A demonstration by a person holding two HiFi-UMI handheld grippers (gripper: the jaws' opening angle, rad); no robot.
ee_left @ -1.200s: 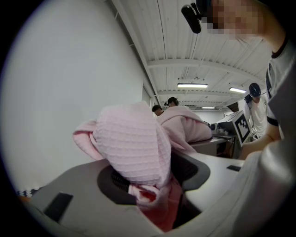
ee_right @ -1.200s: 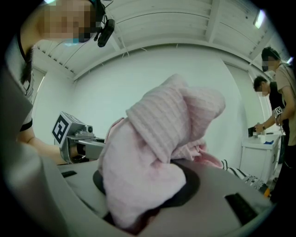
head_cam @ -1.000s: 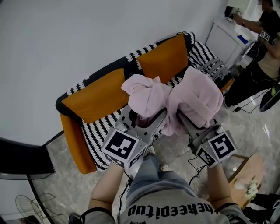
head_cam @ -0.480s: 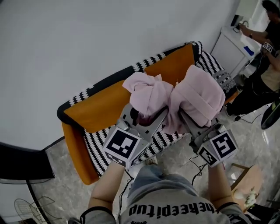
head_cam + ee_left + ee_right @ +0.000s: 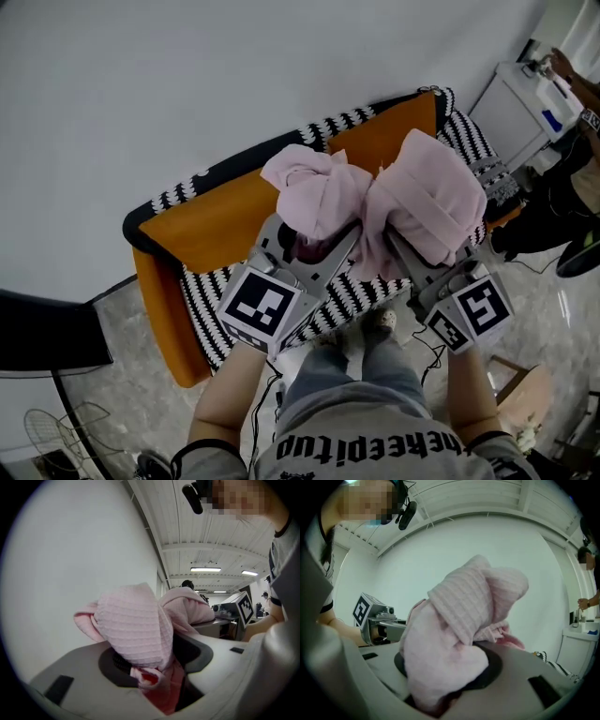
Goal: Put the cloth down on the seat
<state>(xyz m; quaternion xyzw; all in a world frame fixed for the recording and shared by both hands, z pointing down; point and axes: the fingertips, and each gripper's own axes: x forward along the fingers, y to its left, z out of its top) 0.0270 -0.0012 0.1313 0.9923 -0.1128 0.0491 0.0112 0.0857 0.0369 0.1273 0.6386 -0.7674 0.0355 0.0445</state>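
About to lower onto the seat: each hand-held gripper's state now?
Left hand-held gripper: closed on the pink cloth.
Right hand-held gripper: closed on the pink cloth.

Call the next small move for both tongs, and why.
Probably lower both together toward the striped seat: the left tongs and right tongs each clamp a bunch of the pink cloth, which is held up clear of the seat, not resting on it.
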